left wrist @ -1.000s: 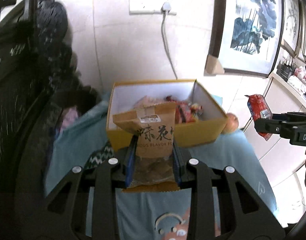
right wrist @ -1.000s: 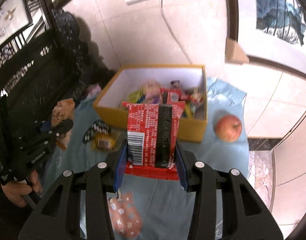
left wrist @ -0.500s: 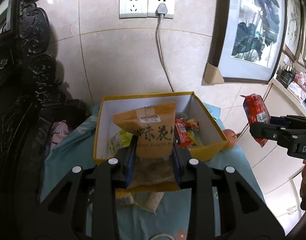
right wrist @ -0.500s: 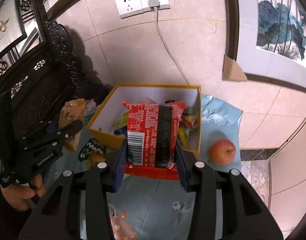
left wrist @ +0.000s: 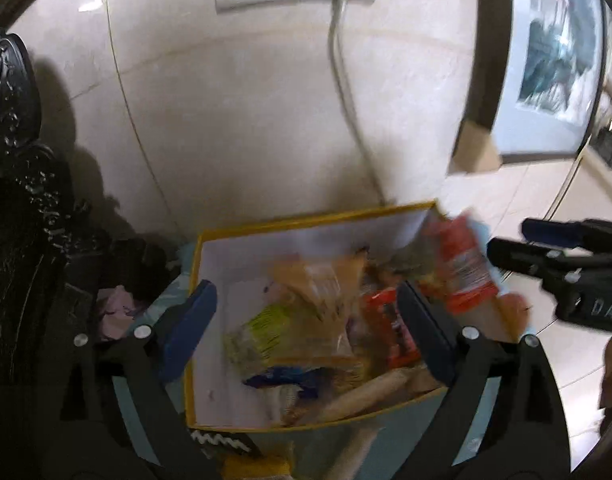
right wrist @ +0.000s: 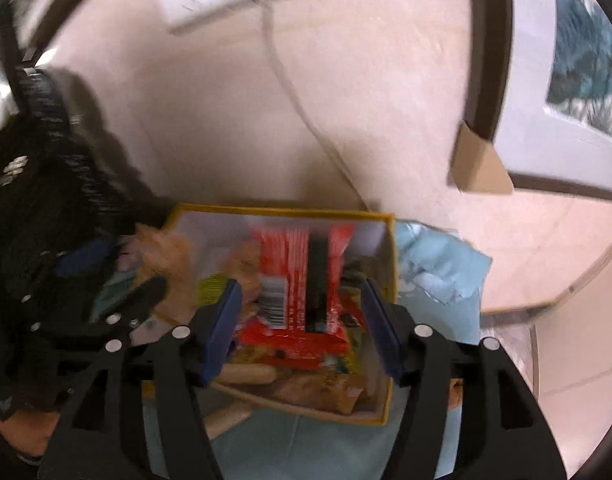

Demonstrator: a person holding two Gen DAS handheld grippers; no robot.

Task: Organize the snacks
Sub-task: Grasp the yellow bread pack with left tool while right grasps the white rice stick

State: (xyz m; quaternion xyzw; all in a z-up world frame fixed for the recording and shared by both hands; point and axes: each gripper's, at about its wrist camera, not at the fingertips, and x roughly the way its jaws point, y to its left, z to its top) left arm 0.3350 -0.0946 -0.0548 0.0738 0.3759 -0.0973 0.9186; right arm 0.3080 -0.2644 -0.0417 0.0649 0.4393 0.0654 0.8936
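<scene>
Both grippers were over the yellow box (left wrist: 306,222) at the far edge of the blue cloth (right wrist: 437,264), against the tiled wall.

Progress: the box already held a heap of wrapped snacks, among them a green-yellow packet (left wrist: 262,330) and a red one (left wrist: 387,328). The brown pastry packet (left wrist: 325,280) lay blurred inside the box, between but clear of the left gripper's (left wrist: 304,330) pads; that item is judged delivered. The red biscuit packet (right wrist: 302,280) hung over the right half of the box and is judged in the act of being released, not yet settled. Items left outside: a black-and-white patterned packet (left wrist: 218,442) and a yellow one (left wrist: 254,468) on the cloth near the box's front wall, and what looks like another packet (left wrist: 114,312) to the left by the dark carved furniture (left wrist: 14,120).

Pose: both grippers pointed steeply downward into the box, side by side. The left gripper's jaws had just opened and stood wide, with nothing pressed between them. The right gripper's (right wrist: 302,326) jaws had just been opening; a gap showed on each side of the red packet, so the pads no longer clamped it. A hand (right wrist: 14,436) showed at the lower left of the right view, below the left gripper.
</scene>
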